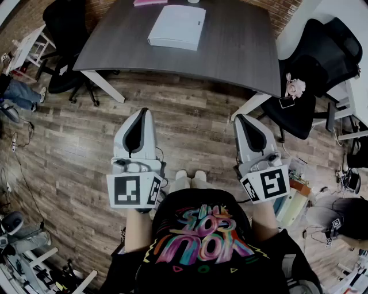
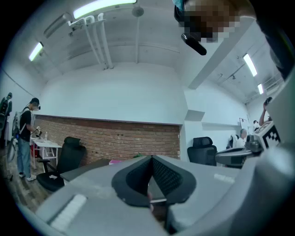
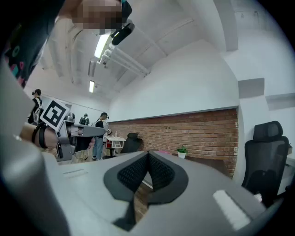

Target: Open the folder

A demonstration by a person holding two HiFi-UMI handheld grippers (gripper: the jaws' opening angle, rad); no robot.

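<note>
Currently catalogued, task at approach stage, folder untouched.

Item 1, folder [image 1: 177,26]: white, closed, lying flat on the dark table [image 1: 241,51]. It sits about midway between the table's left and right edges and set back from the near edge.

Item 2, left gripper [image 1: 144,112]: held level over the wood floor [image 1: 190,126], well apart from the table. Its tongs are pressed together with nothing between the pads.

Item 3, right gripper [image 1: 241,117]: also level, also short of the table's near edge. Its tongs are likewise closed and empty.

Item 4, pink object [image 1: 150,2]: on the table beyond the folder.

Handling note (a judgement): both tools need carrying forward over the near edge. One should then part its tongs just enough to take the free edge of the cover alone. The other would do well to press down near the spine so the folder does not slide as the cover swings over.

Not determinable:
- Which side carries the spine. The long edge facing the near side looks thicker, but this is uncertain.
- The table's far edge and most of the pink object, which are cut off at the top of the head view.
- The folder itself in either gripper view, where only a sliver of table shows past the closed pads.
</note>
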